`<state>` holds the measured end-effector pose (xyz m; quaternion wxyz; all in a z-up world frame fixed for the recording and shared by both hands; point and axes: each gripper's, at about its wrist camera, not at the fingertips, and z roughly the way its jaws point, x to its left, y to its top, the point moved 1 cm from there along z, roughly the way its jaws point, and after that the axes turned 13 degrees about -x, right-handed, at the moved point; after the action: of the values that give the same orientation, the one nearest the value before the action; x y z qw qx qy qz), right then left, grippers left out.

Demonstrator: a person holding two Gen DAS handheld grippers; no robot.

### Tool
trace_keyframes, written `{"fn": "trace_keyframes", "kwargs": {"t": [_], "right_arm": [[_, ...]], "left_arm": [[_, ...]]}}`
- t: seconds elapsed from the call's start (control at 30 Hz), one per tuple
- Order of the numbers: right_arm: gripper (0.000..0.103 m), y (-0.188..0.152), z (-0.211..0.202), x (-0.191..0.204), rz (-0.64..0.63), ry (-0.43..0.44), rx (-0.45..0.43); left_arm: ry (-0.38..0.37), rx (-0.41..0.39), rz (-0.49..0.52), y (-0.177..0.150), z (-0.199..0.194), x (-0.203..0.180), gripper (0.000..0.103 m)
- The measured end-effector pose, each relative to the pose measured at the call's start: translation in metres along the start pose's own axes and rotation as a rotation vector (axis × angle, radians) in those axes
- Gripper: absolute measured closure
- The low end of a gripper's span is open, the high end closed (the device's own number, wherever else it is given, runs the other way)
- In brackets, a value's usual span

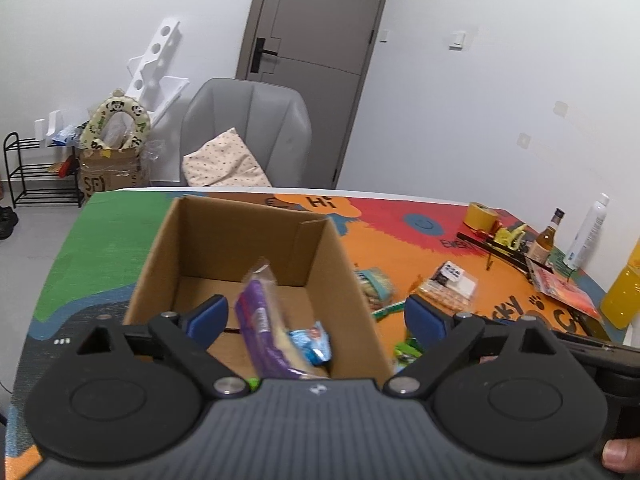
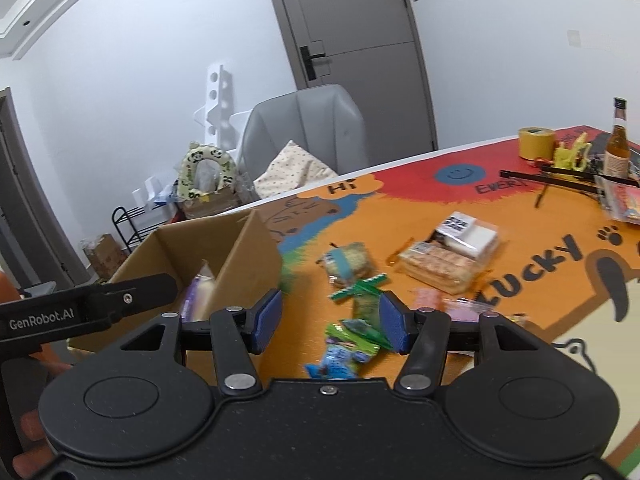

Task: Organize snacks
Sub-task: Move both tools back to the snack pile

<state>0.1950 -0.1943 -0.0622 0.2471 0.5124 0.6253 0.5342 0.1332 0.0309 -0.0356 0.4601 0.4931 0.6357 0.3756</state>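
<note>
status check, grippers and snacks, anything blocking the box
Left gripper open over cardboard box, purple packet inside. Right gripper open above green snack packs on table. Nothing blocking the box.

A: The box [image 1: 240, 248] is plain brown cardboard, matt, with raw cut edges. The purple packet [image 1: 260, 320] inside it is glossy plastic film.

B: The counter [image 2: 520, 280] wears a printed cover, matt and faintly grainy. The cracker pack [image 2: 448, 260] looks like clear shiny wrap.

A: The left gripper [image 1: 316, 316] is matt black plastic with ribbed blue pads [image 1: 208, 316] and bright metal pivot pins.

B: The tape roll [image 2: 536, 142] looks papery.
</note>
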Motion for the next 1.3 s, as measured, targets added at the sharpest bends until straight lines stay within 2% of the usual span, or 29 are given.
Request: {"fn": "trace_keyframes", "kwargs": {"t": [0.6,0.7,0.8,0.9,1.07,1.2,1.3], "right_arm": [[0.048,-0.003,-0.024,-0.064,0.052,-0.104,-0.002],[0.048,-0.006,-0.025,-0.074,0.066,-0.114,0.0],[0.048,-0.009,-0.025,-0.081,0.077,-0.116,0.004],[0.048,-0.012,-0.025,-0.088,0.085,-0.121,0.01],[0.048,-0.018,-0.02,-0.104,0.116,-0.136,0.029],[0.05,-0.023,-0.014,-0.115,0.15,-0.147,0.039],[0.056,-0.027,-0.007,-0.12,0.168,-0.14,0.054]], "left_arm": [[-0.114,0.019,0.047,-0.007,0.012,-0.066,0.009],[-0.126,0.03,0.088,-0.012,0.015,-0.079,0.01],[-0.144,0.049,0.1,-0.017,0.02,-0.089,0.012],[-0.142,0.066,0.11,-0.023,0.026,-0.096,0.019],[-0.133,0.117,0.103,-0.034,0.04,-0.104,0.037],[-0.107,0.113,0.149,-0.043,0.046,-0.112,0.038],[-0.096,0.104,0.159,-0.044,0.049,-0.115,0.038]]}}
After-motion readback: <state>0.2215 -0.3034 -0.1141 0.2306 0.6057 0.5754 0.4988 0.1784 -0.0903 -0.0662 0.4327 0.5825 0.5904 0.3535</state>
